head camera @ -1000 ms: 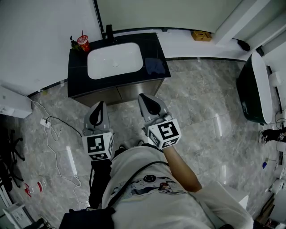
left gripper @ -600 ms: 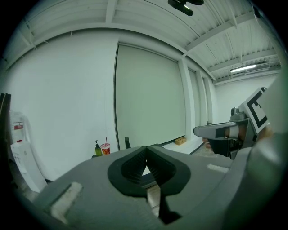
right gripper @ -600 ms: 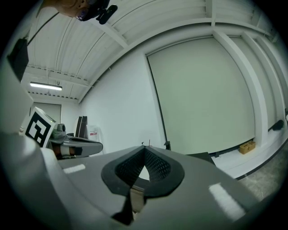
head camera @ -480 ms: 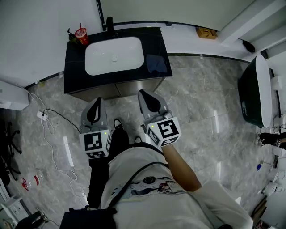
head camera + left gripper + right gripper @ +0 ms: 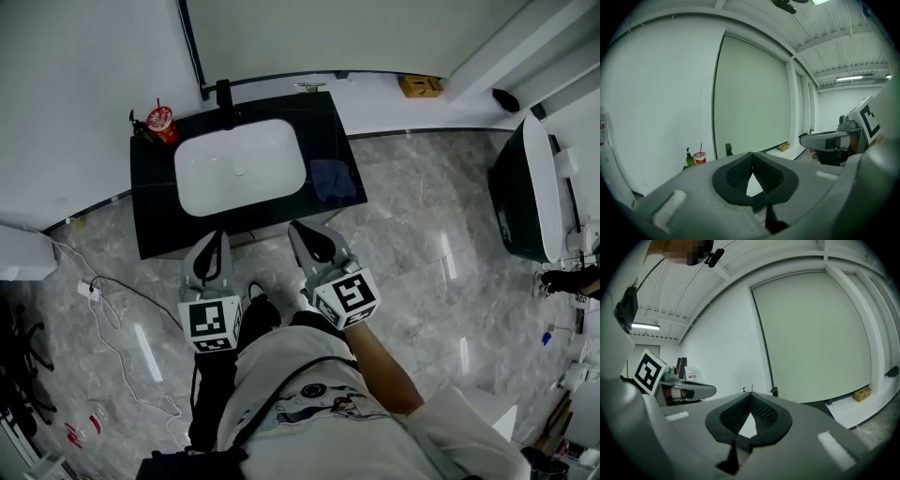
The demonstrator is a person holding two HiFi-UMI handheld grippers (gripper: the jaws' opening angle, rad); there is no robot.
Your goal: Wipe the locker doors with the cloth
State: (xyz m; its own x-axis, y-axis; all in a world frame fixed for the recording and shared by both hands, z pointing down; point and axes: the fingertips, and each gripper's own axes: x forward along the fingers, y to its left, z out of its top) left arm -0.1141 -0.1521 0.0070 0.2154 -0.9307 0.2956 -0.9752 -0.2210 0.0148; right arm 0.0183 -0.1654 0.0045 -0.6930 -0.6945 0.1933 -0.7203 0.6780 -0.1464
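Head view, hidden: the hands that carry the two tools are behind their marker cubes. The left arm is covered by the person's torso, and the front below the surface (image 5: 155, 208) is mostly cut off by its edge.
Head view, pose: the left hand-held gripper (image 5: 215, 238) and the right hand-held gripper (image 5: 300, 228) lie side by side. Both point at the front edge of the surface, and the bare right forearm (image 5: 380, 361) runs back to the body.
Head view, cloth: the blue cloth (image 5: 333, 180) lies crumpled near the right edge of the surface, just beside the sink (image 5: 239, 164). It has no clear long axis and is apart from both tools.
Head view, back-left corner: a red cup (image 5: 161, 121) with a straw stands there, with a dark bottle (image 5: 141, 127) beside it.
Left gripper view, jaws: the pads meet at the tip, with nothing between them.
Left gripper view, hidden: the tool's grey body fills the lower half and covers the cloth. The cup and bottle show small at the left.
Right gripper view, jaws: they are closed together and empty.
Right gripper view, hidden: the body blocks the surface and the cloth. The left tool shows at the left, level and pointing the same way.
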